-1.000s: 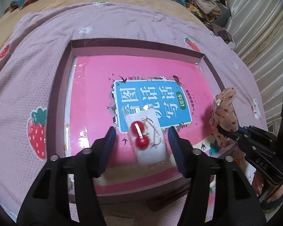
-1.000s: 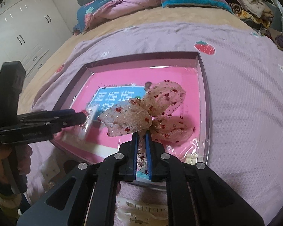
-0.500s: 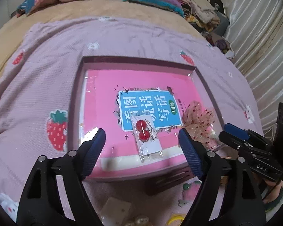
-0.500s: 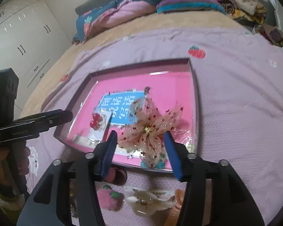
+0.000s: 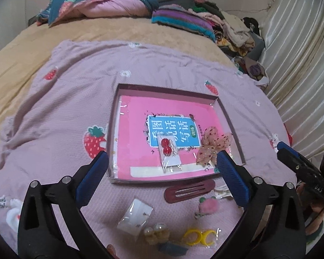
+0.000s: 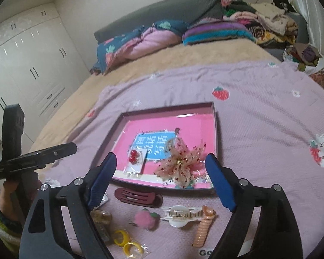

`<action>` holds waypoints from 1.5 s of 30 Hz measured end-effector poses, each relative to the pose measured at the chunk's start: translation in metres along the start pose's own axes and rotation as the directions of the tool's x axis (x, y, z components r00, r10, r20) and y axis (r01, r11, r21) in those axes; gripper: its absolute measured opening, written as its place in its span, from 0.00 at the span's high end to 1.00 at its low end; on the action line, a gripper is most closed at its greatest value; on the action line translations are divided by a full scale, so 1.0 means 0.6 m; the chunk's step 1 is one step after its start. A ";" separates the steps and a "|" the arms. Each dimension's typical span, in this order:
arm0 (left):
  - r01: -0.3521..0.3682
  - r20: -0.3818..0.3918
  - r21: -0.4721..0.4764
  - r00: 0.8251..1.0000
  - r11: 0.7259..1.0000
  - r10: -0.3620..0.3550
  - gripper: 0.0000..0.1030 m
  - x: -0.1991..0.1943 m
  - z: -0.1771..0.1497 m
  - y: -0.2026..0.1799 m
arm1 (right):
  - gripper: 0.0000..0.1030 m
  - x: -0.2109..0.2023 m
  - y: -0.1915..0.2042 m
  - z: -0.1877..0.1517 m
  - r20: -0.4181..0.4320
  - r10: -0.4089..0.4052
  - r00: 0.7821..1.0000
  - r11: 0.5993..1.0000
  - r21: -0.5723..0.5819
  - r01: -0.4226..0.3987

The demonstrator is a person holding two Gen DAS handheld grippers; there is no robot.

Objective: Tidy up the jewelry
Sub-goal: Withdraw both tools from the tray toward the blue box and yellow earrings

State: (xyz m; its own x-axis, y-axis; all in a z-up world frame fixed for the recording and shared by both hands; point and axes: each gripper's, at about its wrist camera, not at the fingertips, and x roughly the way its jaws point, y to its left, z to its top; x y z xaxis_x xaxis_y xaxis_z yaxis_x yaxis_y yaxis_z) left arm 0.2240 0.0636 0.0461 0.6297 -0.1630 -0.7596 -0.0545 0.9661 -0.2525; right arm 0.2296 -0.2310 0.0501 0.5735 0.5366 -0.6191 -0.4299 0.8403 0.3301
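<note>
A shallow dark-rimmed box on the lilac blanket holds a pink book. On the book lie a white card with red cherry earrings and a sheer red-dotted bow clip. My left gripper hovers above the box's near edge, jaws opening wide, nothing pressed between the pads. My right gripper hangs back over the bow clip and the earring card, jaws also opening and empty. Each gripper shows in the other's view: the right gripper and the left gripper.
Loose pieces lie before the box: a dark red snap clip, a pink pompom, a white claw clip, a peach spiral clip, yellow hoops, a clear bag. Pillows and clothes are heaped at the bed's head.
The right gripper let go of the bow clip and the left one of the earring card; both now lie in the box. Both grippers rose and drew back, jaws widening.
</note>
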 end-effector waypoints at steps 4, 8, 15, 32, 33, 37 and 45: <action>0.001 0.030 0.007 1.000 1.000 -0.001 0.09 -0.029 -0.007 -0.006 | 0.16 -0.036 0.008 0.001 0.032 -0.007 0.999 1.000 -0.016 0.008; 0.001 0.047 0.021 0.999 1.000 -0.002 0.09 -0.050 -0.019 -0.013 | 0.16 -0.067 0.014 -0.005 0.061 -0.005 0.998 1.000 -0.014 0.005; -0.008 0.067 0.041 0.998 0.999 0.005 0.09 -0.080 -0.052 -0.015 | 0.09 -0.097 0.031 -0.023 0.082 -0.021 0.996 0.999 -0.032 0.024; -0.001 0.050 0.035 0.999 0.999 -0.001 0.09 -0.102 -0.143 -0.005 | 0.08 -0.140 0.060 -0.084 0.077 -0.020 0.997 0.998 -0.056 0.024; -0.003 0.045 0.037 0.999 0.999 0.001 0.09 -0.100 -0.147 -0.005 | 0.08 -0.142 0.060 -0.089 0.075 -0.018 0.997 0.998 -0.056 0.022; -0.001 0.026 0.040 1.000 0.999 0.000 0.09 -0.094 -0.167 -0.004 | 0.08 -0.141 0.058 -0.108 0.060 -0.016 0.998 0.998 -0.061 0.020; -0.003 0.007 0.053 1.000 0.999 0.003 0.09 -0.085 -0.205 -0.003 | 0.08 -0.129 0.053 -0.151 0.011 -0.019 1.000 0.998 -0.068 0.019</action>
State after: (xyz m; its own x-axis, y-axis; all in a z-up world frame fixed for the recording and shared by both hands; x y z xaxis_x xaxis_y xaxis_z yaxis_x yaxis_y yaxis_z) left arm 0.0968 0.0457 0.0117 0.6349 -0.1592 -0.7560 -0.0155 0.9757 -0.2184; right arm 0.1085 -0.2528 0.0435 0.5887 0.5217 -0.6175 -0.4650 0.8434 0.2692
